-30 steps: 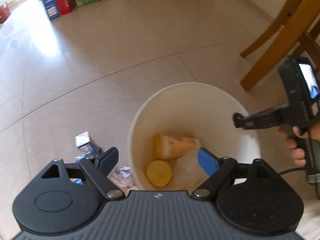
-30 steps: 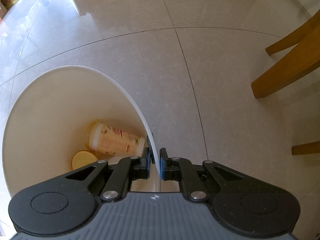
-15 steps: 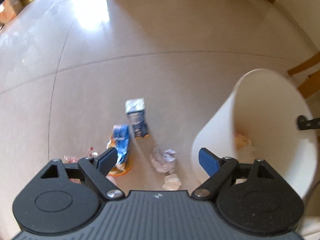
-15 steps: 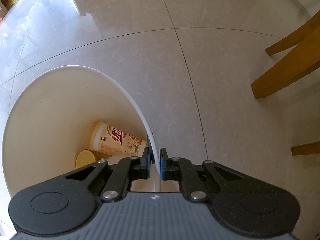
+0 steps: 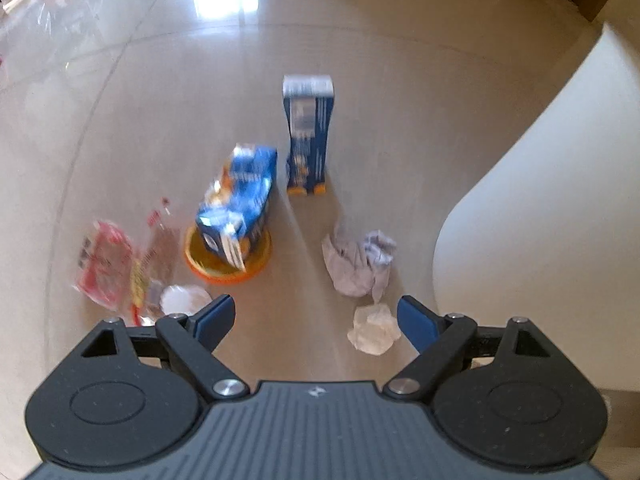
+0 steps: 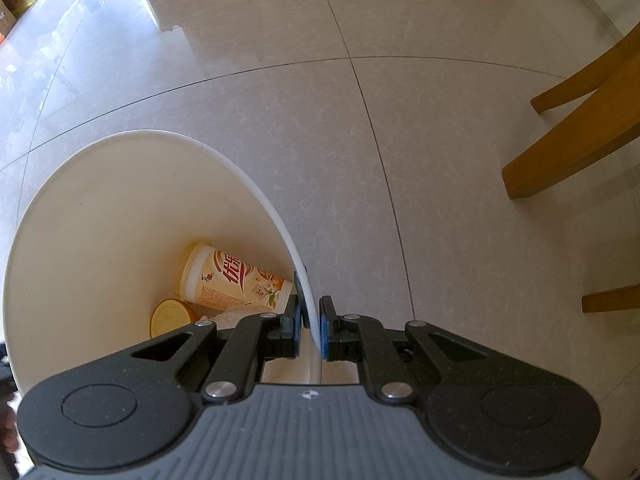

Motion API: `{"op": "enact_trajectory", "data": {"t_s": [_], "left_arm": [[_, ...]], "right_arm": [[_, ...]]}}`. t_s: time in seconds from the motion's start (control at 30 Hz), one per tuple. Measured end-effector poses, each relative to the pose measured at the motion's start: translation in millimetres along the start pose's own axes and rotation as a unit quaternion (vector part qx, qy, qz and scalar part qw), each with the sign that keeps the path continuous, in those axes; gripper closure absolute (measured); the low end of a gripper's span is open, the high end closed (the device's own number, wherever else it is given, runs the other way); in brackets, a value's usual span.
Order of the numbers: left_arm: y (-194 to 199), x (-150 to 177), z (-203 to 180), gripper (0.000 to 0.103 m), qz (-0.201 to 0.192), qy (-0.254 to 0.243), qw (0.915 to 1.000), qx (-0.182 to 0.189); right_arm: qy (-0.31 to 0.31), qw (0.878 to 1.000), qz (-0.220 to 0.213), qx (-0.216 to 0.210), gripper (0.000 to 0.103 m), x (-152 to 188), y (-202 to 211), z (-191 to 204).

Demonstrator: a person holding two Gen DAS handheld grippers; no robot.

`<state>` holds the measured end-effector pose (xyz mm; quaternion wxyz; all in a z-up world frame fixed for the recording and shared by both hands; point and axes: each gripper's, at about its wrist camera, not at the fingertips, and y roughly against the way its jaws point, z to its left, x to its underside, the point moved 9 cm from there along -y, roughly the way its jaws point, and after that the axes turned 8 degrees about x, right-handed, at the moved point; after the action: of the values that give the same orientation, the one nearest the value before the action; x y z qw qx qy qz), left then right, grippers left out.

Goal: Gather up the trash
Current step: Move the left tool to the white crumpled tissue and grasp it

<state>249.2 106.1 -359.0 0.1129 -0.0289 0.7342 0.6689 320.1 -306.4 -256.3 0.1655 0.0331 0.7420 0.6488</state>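
Hovering low over the floor (image 5: 400, 80), the left claw (image 5: 316, 314) stands released, its blue pads wide apart and nothing between them. Just beside its right pad lies a small crumpled white tissue (image 5: 374, 330); a little beyond that sits a larger crumpled grey paper wad (image 5: 358, 266). Both are judged very light, soft and compressible: a pinch across the bulk of either should hold, though a shallow nip on a loose fold may tear or slip free.

Further out, a blue carton (image 5: 238, 204) lies tipped on an orange lid (image 5: 228, 258), and a taller blue carton (image 5: 307, 132) stands upright behind it. These look stiff-walled and probably empty, best taken across the narrow faces. A red wrapper (image 5: 106, 266) and a small white disc (image 5: 185, 300) lie to the left; motion blur leaves their exact material uncertain, though the wrapper appears thin and slippery.

The right claw (image 6: 310, 326) is clenched on the rim of the white bin (image 6: 100, 208), one pad inside and one outside the wall. Inside the bin rest a printed paper cup (image 6: 236, 280) on its side and a yellow lid (image 6: 172, 316). The bin's outer wall (image 5: 540, 180) stands immediately right of the litter.
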Motion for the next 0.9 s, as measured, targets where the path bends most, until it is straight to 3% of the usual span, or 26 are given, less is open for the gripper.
{"op": "enact_trajectory", "data": {"t_s": [0.13,0.43,0.9], "left_arm": [[-19,15,-3,0.017,-0.012,-0.028,0.9995,-0.013],[-52,43,-25,0.019,-0.010,-0.048,0.9985,0.025],[-95,53,-46,0.046,0.006,-0.070,0.9974,0.016]], "right_arm": [[0.001,1.000,-0.001,0.001,0.092,0,0,0],[0.005,1.000,-0.003,0.005,0.092,0,2,2],[0.003,1.000,-0.003,0.005,0.092,0,2,2]]}}
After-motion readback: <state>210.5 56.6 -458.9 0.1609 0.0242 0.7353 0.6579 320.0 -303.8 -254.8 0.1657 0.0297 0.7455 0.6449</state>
